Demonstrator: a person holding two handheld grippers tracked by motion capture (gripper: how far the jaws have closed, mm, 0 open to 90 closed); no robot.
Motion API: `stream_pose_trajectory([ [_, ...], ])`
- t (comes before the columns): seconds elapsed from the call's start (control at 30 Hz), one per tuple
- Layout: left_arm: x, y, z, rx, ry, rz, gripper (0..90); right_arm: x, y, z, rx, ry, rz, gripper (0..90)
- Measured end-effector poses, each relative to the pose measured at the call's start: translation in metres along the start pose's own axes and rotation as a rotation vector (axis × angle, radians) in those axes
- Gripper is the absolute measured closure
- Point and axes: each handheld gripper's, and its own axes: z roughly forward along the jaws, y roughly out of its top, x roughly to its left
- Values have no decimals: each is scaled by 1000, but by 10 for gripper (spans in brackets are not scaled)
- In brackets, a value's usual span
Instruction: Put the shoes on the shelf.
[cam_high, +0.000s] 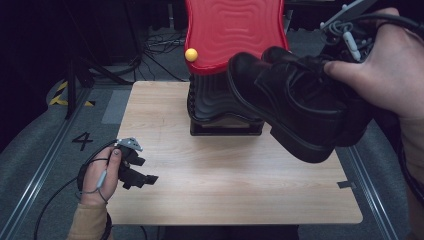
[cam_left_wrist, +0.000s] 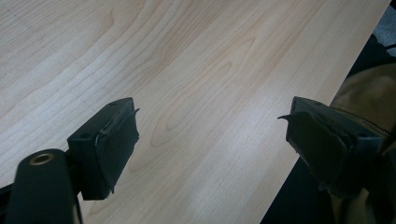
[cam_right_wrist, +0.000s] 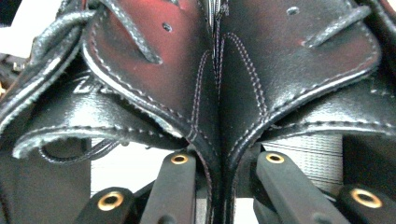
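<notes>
Black shoes (cam_high: 295, 107), pair, pinched together at inner collars in right claw (cam_right_wrist: 219, 163), aloft over surface (cam_high: 225, 190) right side, toes toward red-topped stand (cam_high: 227, 95). Left claw (cam_high: 145, 175) released, far, idle.

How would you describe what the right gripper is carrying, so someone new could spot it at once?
Start at the wooden table, then look above its far right corner. There the right gripper holds a pair of black leather lace-up shoes in the air, pinched together at their inner sides. Nothing else is lifted; the red-and-black stand sits on the table.
</notes>
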Motion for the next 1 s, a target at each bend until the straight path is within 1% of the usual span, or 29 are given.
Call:
stream_pose_trajectory([
  [0.13, 1, -1, -1, -2, 0, -5, 173, 3, 17, -4, -23, -26, 16, 823],
  [0.23, 2, -1, -1, -1, 1, -3, 173, 3, 32, -5, -37, -34, 30, 823],
  [0.37, 2, -2, -2, -6, -1, -10, 173, 5, 51, -4, -58, -47, 39, 823],
  [0.4, 3, -3, -2, -8, 0, -8, 173, 5, 51, -4, -58, -47, 39, 823],
  [0.43, 3, -3, -2, -8, 0, -9, 173, 5, 57, -3, -66, -48, 44, 823],
  [0.47, 4, -5, -3, -8, 1, -12, 173, 6, 67, -1, -74, -54, 45, 823],
  [0.53, 5, -6, -4, -9, 5, -12, 173, 8, 75, 0, -84, -61, 46, 823],
  [0.57, 5, -6, -4, -9, 5, -12, 173, 8, 75, 0, -84, -61, 46, 823],
  [0.67, 5, -8, -5, -14, 5, -19, 173, 10, 91, 2, -101, -68, 56, 823],
  [0.8, 5, -9, -8, -23, 7, -20, 173, 12, 110, 3, -111, -62, 72, 822],
  [0.9, 5, -11, -10, -26, 7, -21, 173, 13, 120, 3, -118, -71, 73, 822],
  [1.0, 5, -12, -11, -32, 7, -25, 174, 12, 131, 3, -130, -68, 80, 822],
])
